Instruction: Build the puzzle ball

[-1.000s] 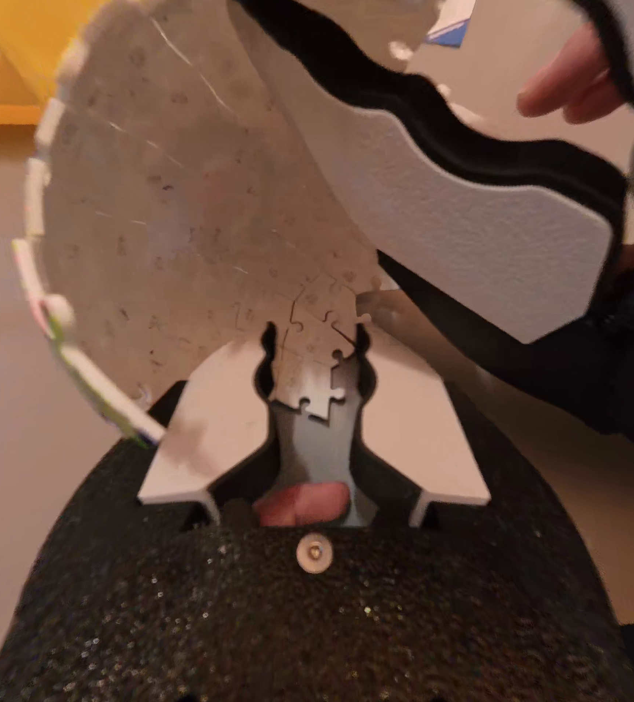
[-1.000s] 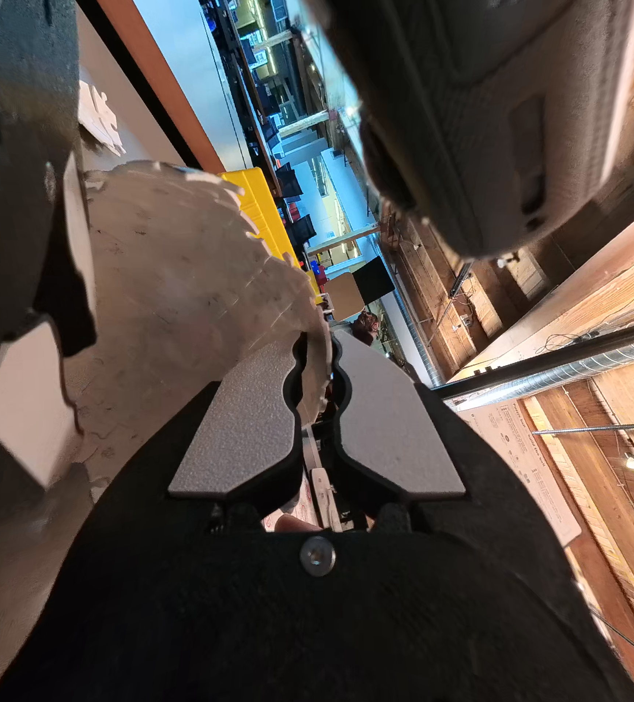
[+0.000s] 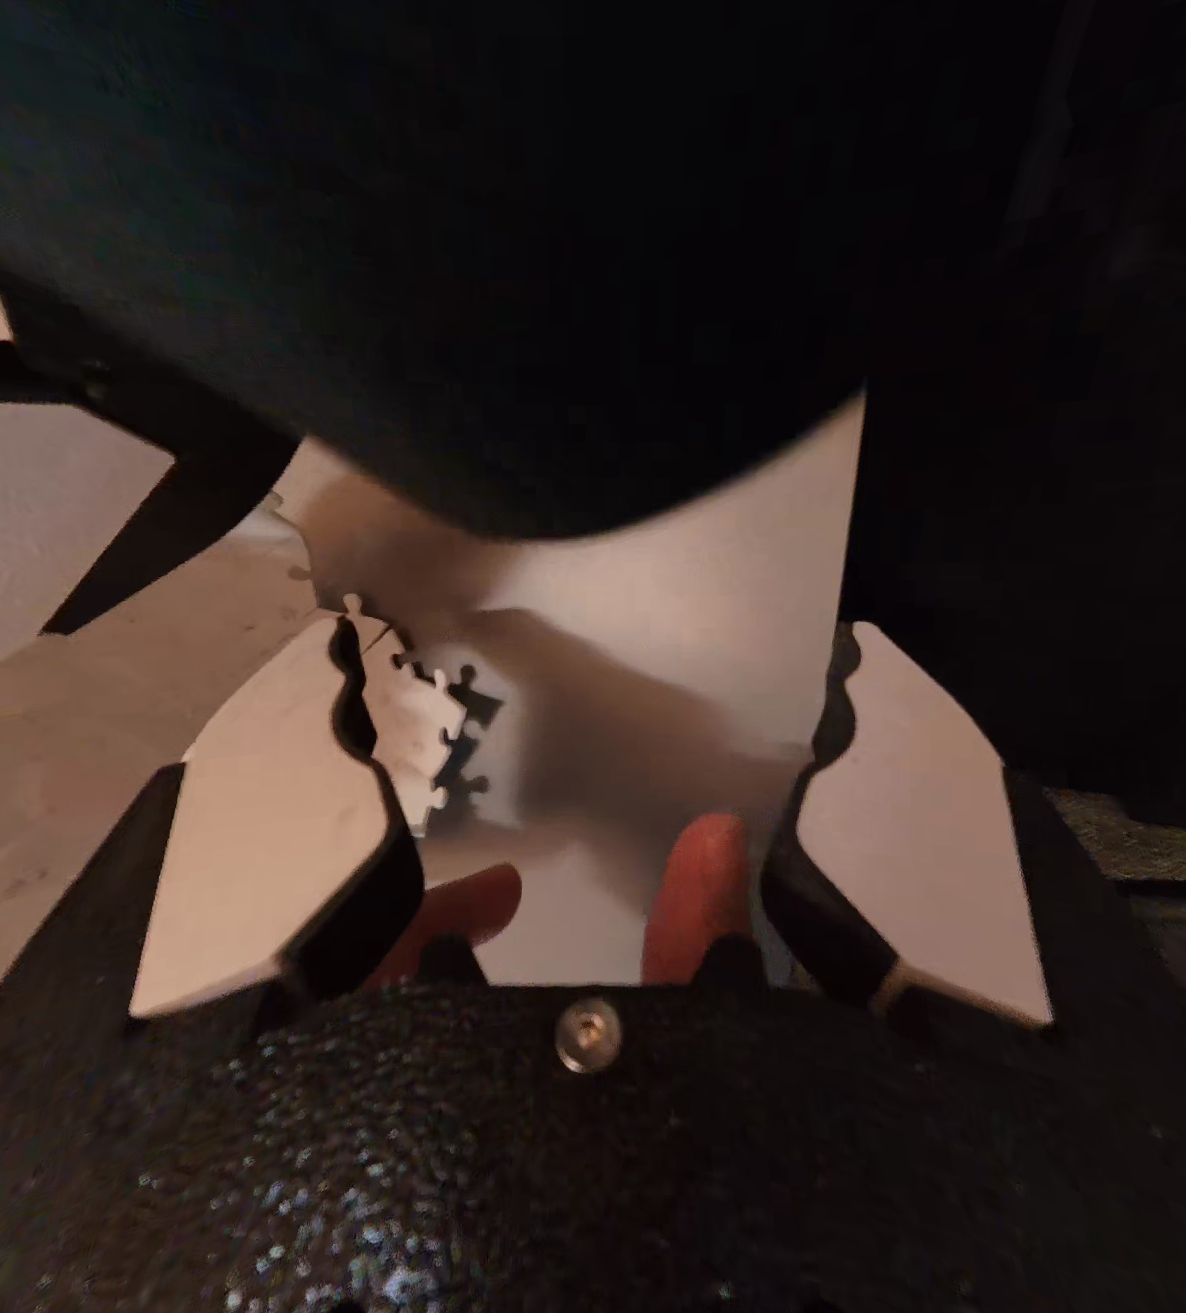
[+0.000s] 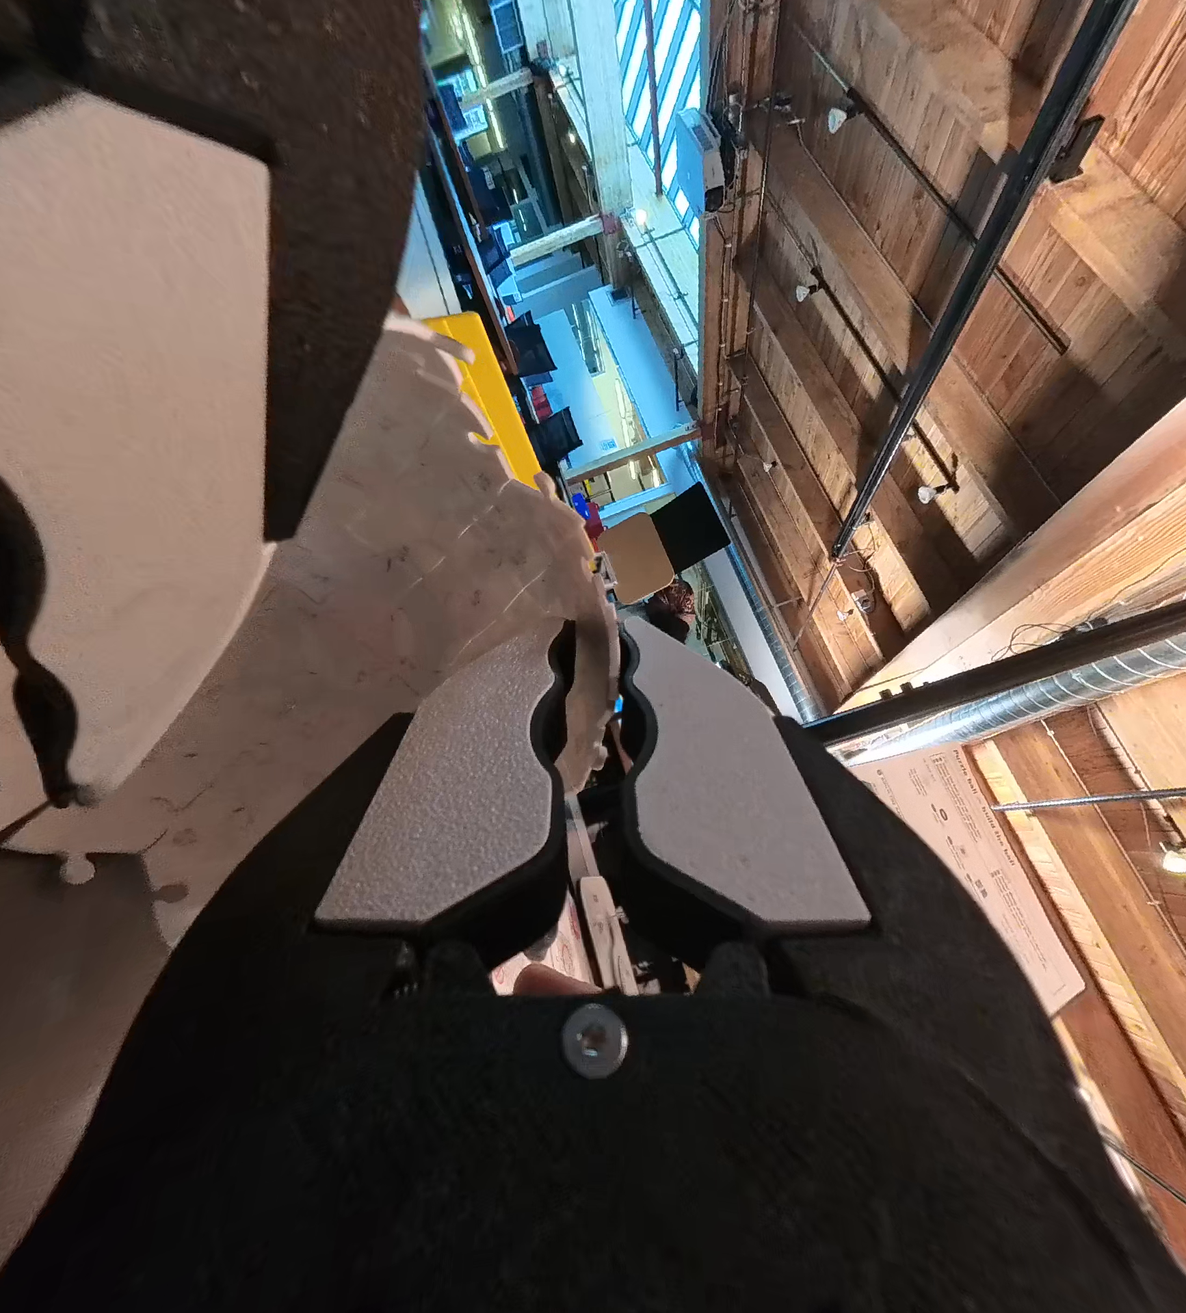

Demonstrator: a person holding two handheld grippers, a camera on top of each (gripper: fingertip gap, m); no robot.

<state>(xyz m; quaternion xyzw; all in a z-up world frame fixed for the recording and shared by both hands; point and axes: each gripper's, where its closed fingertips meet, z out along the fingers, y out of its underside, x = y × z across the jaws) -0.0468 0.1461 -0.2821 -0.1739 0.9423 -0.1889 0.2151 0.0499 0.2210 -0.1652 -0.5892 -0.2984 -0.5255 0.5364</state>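
The right gripper (image 4: 594, 700) was clamped on the rim of the partly built puzzle-ball shell (image 4: 391, 639), held aloft. The left gripper (image 3: 590, 717) stood with jaws apart beside a jagged edge section (image 3: 412, 732); much remained unbuilt.

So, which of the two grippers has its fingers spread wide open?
The left gripper: its fingers stand far apart, with the puzzle piece beside only one of them. The right gripper is closed on the rim of the puzzle ball shell.
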